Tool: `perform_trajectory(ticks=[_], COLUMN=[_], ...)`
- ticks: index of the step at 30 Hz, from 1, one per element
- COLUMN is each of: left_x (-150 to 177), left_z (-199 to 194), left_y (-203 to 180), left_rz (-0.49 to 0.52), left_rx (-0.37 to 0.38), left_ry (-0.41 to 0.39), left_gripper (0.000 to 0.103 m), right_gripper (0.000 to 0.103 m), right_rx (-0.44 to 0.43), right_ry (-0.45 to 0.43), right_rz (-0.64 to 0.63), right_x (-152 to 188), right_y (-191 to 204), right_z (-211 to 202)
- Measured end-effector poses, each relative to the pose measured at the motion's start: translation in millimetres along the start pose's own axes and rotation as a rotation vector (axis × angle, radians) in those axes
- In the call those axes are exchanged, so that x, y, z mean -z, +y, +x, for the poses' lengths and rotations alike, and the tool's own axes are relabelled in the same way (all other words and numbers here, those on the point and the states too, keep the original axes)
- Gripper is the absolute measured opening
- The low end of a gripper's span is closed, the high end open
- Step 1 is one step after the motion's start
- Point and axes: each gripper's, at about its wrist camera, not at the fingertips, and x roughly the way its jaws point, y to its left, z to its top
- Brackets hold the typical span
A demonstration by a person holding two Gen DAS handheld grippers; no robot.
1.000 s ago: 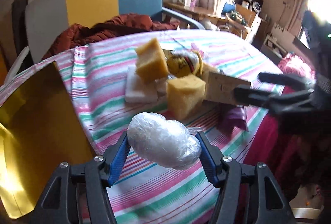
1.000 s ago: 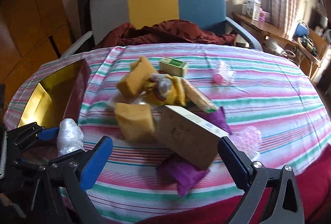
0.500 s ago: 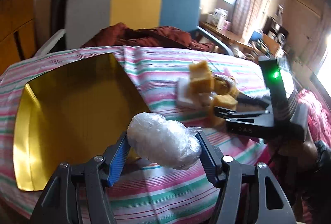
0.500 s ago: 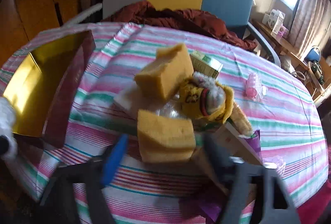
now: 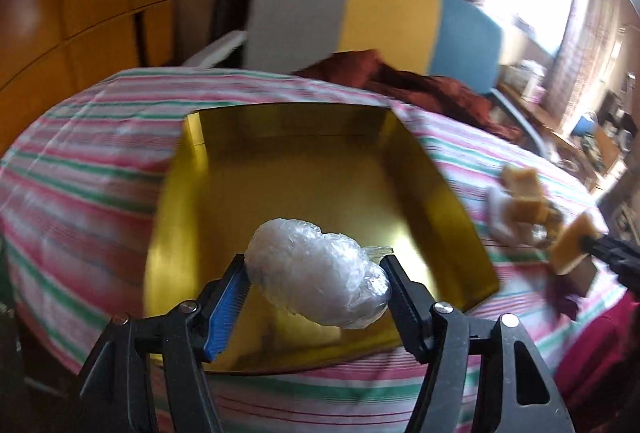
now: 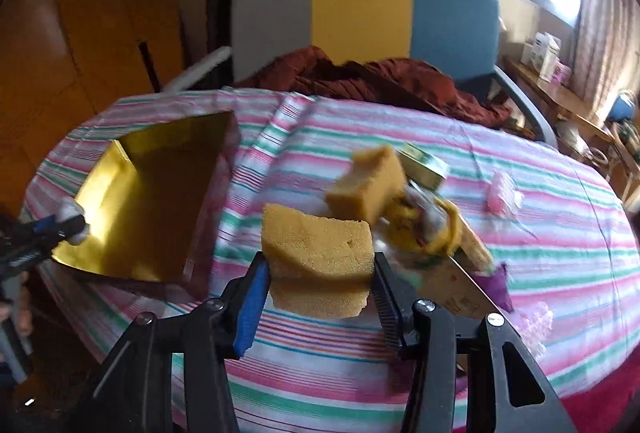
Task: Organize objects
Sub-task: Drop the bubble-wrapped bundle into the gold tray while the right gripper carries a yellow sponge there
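Crinkled clear-plastic bundle sits clamped in the left gripper, held over the open gold-lined box, seemingly for dropping in; the right gripper pinches a yellow sponge block above the striped tablecloth, presumably bound there too.

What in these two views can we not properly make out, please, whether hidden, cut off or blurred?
- Wrapped bundle, left wrist view: crinkled clear plastic hides its contents.
- Gold box, left wrist view: the bundle and the left gripper cover its near floor.
- Cardboard box, right wrist view: partly behind the right gripper, its print too blurred to read.
- Pile behind the held sponge, right wrist view: motion blur smears the items together.
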Motion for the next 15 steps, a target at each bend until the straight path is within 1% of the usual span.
perform_trajectory(ticks=[2, 5, 8, 10, 11, 12, 13, 14, 15], left_x=[3, 9, 16, 22, 24, 25, 27, 29, 29], left_z=[4, 6, 2, -1, -3, -6, -9, -13, -14], left_y=[15, 33, 45, 52, 56, 62, 66, 70, 73], left_rz=[-0.028, -0.057, -0.072, -0.084, -0.100, -0.115, -0.130, -0.148, -0.159], left_rx=[-0.041, -0.079, -0.102, -0.116, -0.122, -0.122, -0.122, -0.125, -0.130], left_ry=[0.017, 0.033, 0.027, 0.025, 0.021, 0.017, 0.014, 0.008, 0.005], left_gripper=[0.070, 0.074, 0.083, 0.083, 0.083, 0.083, 0.083, 0.083, 0.083], right_gripper=[0.050, 0.050, 0.050, 0.051, 0.054, 0.054, 0.061, 0.079, 0.088], right_rx=[-0.048, -0.122, -0.193, -0.230, -0.259, -0.292, -0.334, -0.382, -0.413], right_ry=[-0.014, -0.016, -0.006, 0.008, 0.020, 0.036, 0.054, 0.073, 0.090], right_rz=[-0.032, -0.078, -0.123, -0.141, -0.149, -0.152, -0.150, -0.136, -0.122], right_x=[-12, -25, -34, -37, -38, -37, -37, -36, -33], right_y=[22, 57, 96, 118, 133, 142, 151, 159, 164], right_z=[2, 9, 21, 30, 36, 40, 45, 49, 53])
